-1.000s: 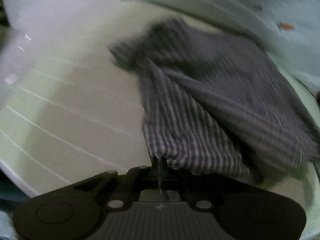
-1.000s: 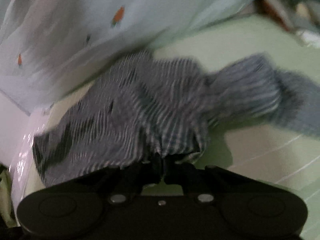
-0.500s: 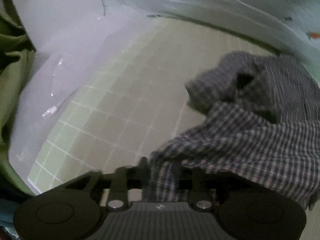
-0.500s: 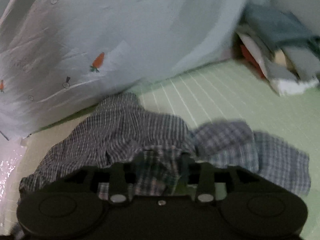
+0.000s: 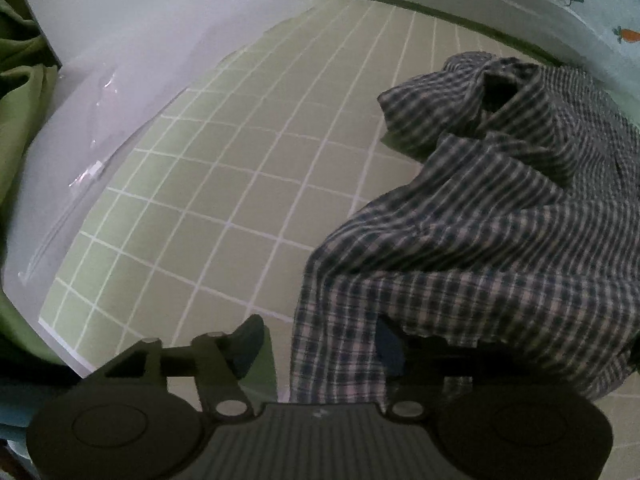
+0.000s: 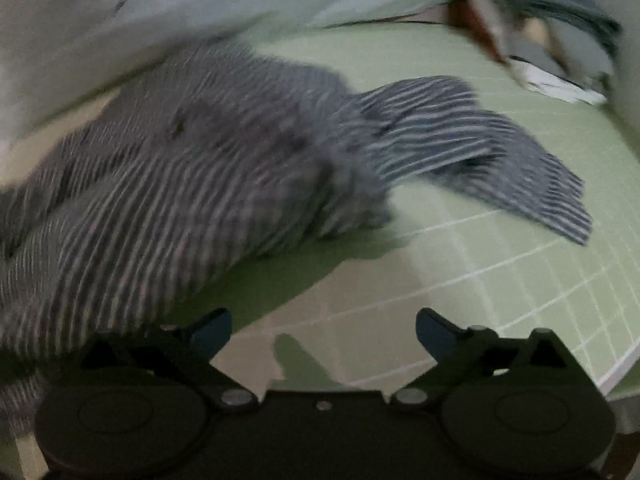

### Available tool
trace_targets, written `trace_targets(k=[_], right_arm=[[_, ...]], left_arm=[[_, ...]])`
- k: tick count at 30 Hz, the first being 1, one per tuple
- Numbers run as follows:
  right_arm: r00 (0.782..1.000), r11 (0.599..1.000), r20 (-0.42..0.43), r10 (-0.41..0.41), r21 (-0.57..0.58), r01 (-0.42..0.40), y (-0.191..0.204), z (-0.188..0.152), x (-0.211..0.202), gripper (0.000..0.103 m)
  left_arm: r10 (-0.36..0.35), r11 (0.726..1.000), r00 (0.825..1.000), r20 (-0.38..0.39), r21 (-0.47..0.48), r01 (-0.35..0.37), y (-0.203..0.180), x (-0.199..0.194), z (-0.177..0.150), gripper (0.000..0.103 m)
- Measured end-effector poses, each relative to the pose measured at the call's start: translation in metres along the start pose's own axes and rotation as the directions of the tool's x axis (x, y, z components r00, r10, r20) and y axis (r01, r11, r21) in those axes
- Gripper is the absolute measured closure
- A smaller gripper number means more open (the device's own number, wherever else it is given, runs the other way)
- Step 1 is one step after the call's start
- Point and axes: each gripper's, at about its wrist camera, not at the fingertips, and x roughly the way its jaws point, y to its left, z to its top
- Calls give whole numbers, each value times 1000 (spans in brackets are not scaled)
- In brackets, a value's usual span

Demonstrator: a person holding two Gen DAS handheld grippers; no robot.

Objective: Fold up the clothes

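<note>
A crumpled blue-and-white checked cotton shirt [image 5: 500, 216] lies heaped on the pale green cutting mat with a white grid [image 5: 224, 184], toward the mat's far edge, where a light blue sheet printed with small carrots [image 5: 520, 4] rises behind it. One sleeve [image 6: 472, 140] trails off the heap across the mat toward a stack of folded clothes [image 6: 552, 32] at the mat's far corner.

The left gripper [image 5: 320, 344] has just been opening; its jaws stand partly apart at the mat's near edge, and a fold of the shirt hangs down between them. The cloth covers the right finger, so contact there is hard to judge, but the left finger [image 5: 248, 344] is clear of it.

The right gripper [image 6: 324, 332] has also just been opening and gapes wide over bare mat, holding nothing, with the shirt just beside its left finger [image 6: 212, 330]. That view is blurred.

A white plastic bag [image 5: 100, 92] lies along the mat's left edge.
</note>
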Motion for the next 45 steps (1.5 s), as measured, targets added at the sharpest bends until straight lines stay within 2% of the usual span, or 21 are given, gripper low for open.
trace_targets(k=[4,6,8,9,11,13,15,17,19,23,27,29,33,37,38,39,41,43,45], right_arm=[[996,993,-14,85,-78,-86,35,0,7,4],[991,983,-20,133,-122,-135,54,1,10,13],[981,970,-40,191,-149,-194,70,1,15,31],[974,961,-51,219,-161,-224,77,1,17,34],[971,956,-62,231,-169,-238,87,0,22,41],[973,956,-53,226,-180,-232,91,1,25,53],[970,954,-48,238,-176,-242,89,3,26,100],[973,961,-26,231,-152,-232,80,6,22,100],[981,971,12,193,-149,-189,68,9,13,100],[997,998,67,35,-50,-31,9,18,-4,100],[995,994,40,-94,51,92,-56,16,-15,100],[994,993,-1,-107,53,107,-73,9,-16,100],[989,994,-96,-112,9,113,-84,-11,-10,100],[996,998,-81,-38,54,42,-93,-8,-14,95],[998,996,-57,-9,87,14,-99,-4,-17,87],[999,993,-31,19,119,-15,-105,1,-21,70],[999,985,23,37,167,-41,-118,10,-24,47],[996,975,79,46,212,-61,-132,20,-27,39],[994,966,106,24,255,-50,-149,29,-23,22]], left_arm=[[-5,1000,1000,0,24,5,1,2,-2,31],[-4,999,1000,-2,37,4,2,2,-2,29],[-8,999,1000,-4,47,8,3,3,-2,28],[-10,999,1000,-5,53,11,4,3,-2,28],[-12,997,1000,-2,72,12,3,2,-2,28],[-8,996,1000,3,93,8,2,2,-2,27],[-1,994,1000,6,107,1,0,2,-1,25],[8,994,1000,6,106,-9,0,2,-1,21],[10,997,1000,2,79,-10,4,3,-1,17],[-4,1000,1000,-8,-13,3,15,6,-1,13],[9,999,1000,-10,-42,-10,13,5,-3,8],[11,999,1000,-11,-39,-12,9,4,-6,7],[46,998,999,-11,-52,-47,2,1,-10,7],[98,995,995,-18,-34,-98,-6,-5,-6,8],[106,994,994,-12,-30,-106,-9,-8,-5,8],[103,994,995,2,-32,-103,-13,-13,-3,8],[95,995,995,28,-40,-94,-20,-23,2,8],[77,996,996,56,-59,-73,-32,-34,8,8],[46,997,995,84,-67,-41,-50,-43,14,8]])
